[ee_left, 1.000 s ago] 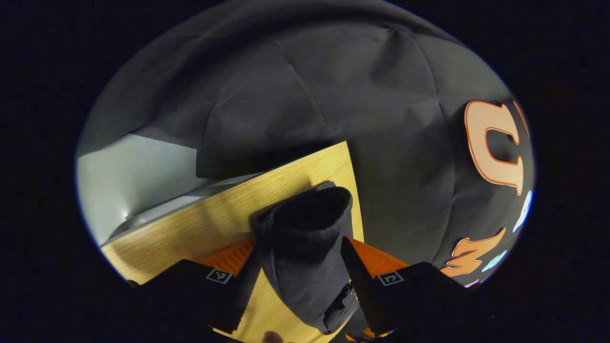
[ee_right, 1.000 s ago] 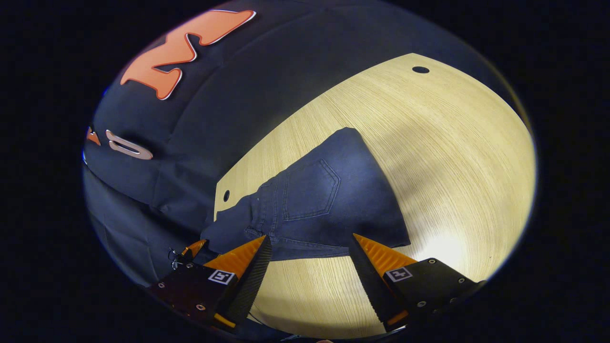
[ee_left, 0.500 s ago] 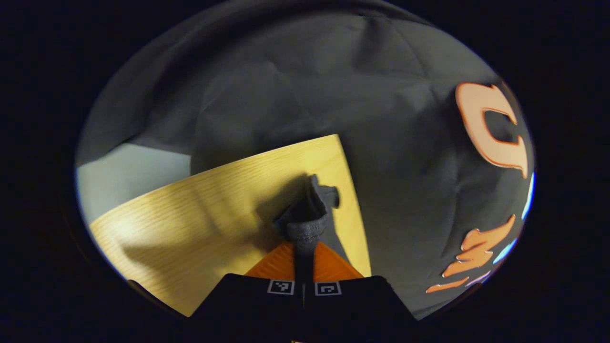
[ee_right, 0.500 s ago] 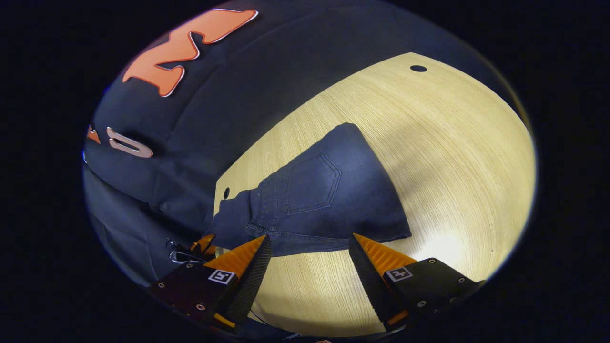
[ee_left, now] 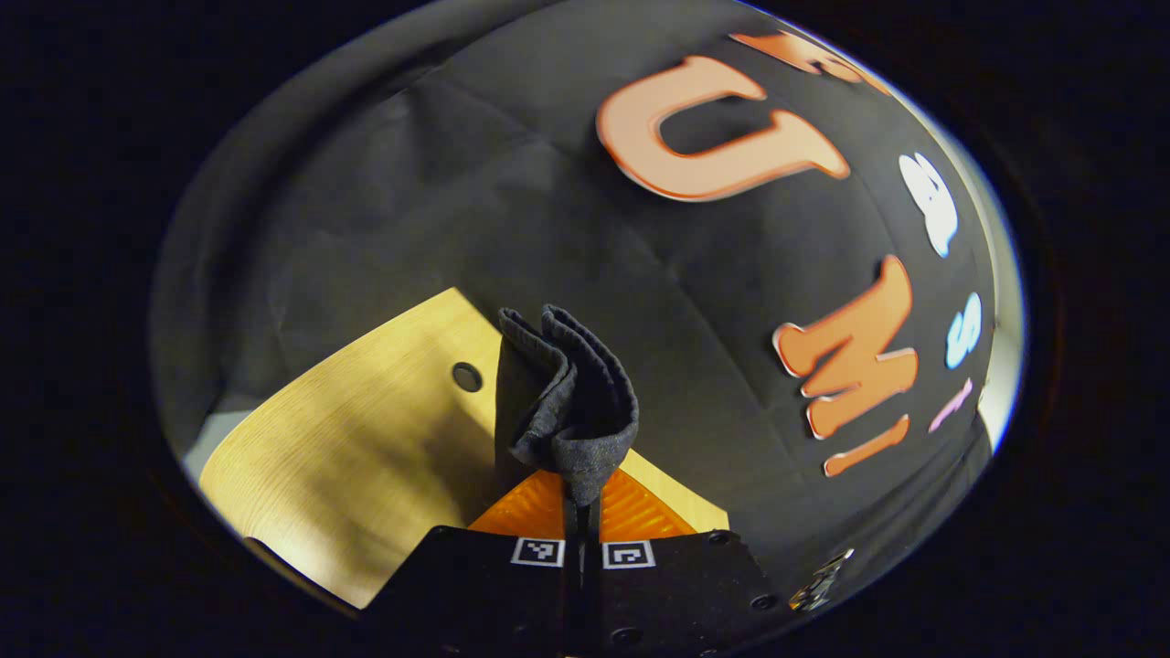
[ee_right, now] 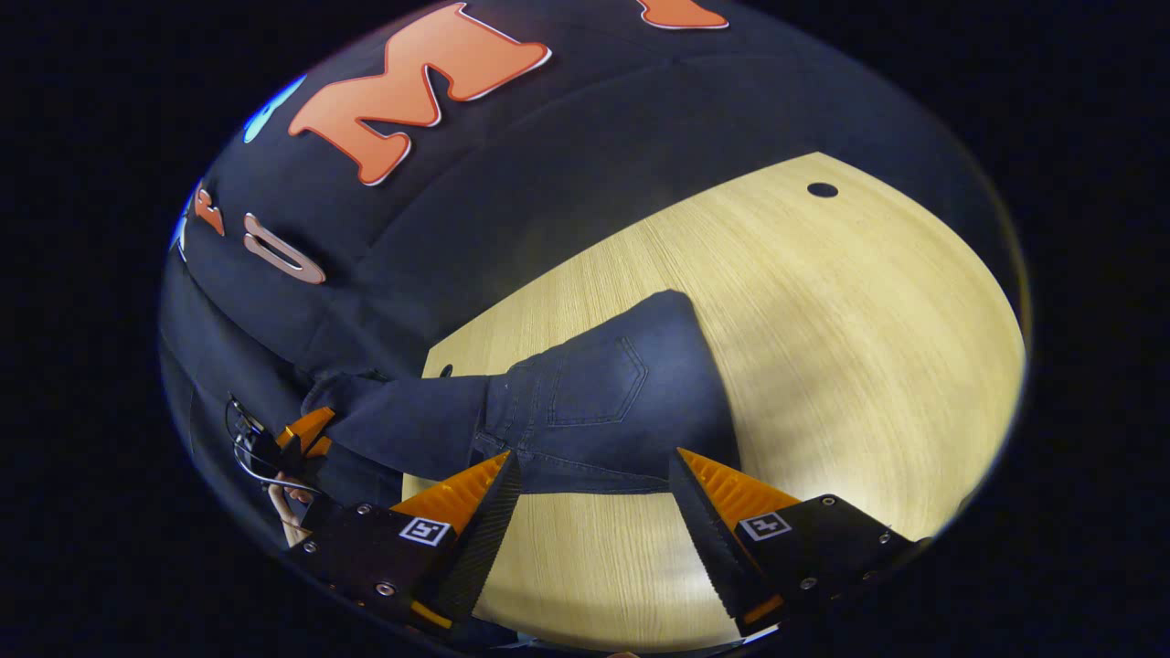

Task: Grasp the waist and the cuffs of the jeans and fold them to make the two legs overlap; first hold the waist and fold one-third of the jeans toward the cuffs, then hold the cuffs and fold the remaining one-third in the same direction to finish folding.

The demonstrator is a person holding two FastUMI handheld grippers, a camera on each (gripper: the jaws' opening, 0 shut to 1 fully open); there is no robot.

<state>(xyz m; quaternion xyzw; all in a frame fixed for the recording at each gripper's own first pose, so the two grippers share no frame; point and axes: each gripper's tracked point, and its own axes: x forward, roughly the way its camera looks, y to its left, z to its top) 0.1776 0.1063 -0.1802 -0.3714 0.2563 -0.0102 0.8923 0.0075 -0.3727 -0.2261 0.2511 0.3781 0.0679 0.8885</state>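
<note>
Denim, dark blue: the pair of jeans (ee_right: 594, 402) lay on the pale wood-grain table (ee_right: 823, 347), seat side up with a back pocket showing, the waist end nearest the right gripper view's camera. One leg ran off to the left, past the table's left edge, lifted toward the left gripper (ee_right: 306, 431), which showed small at the far left of that view with a hand (ee_right: 285, 507) and a thin cable just below it.

Right gripper (ee_right: 590, 493), black body with orange ribbed fingers (ee_right: 731, 489): fingers stood wide apart, tips just at the near hem of the waist, not pressing on the cloth.

In the left gripper view, the left gripper (ee_left: 582, 498) had its two orange fingers drawn together, clamped on a bunched fold of the jeans (ee_left: 567, 402) at the cuff end. The cloth stood up above the fingertips in a crumpled double fold, raised off the table (ee_left: 347, 429). A small round hole (ee_left: 467, 376) in the tabletop sat just left of the held cloth
</note>
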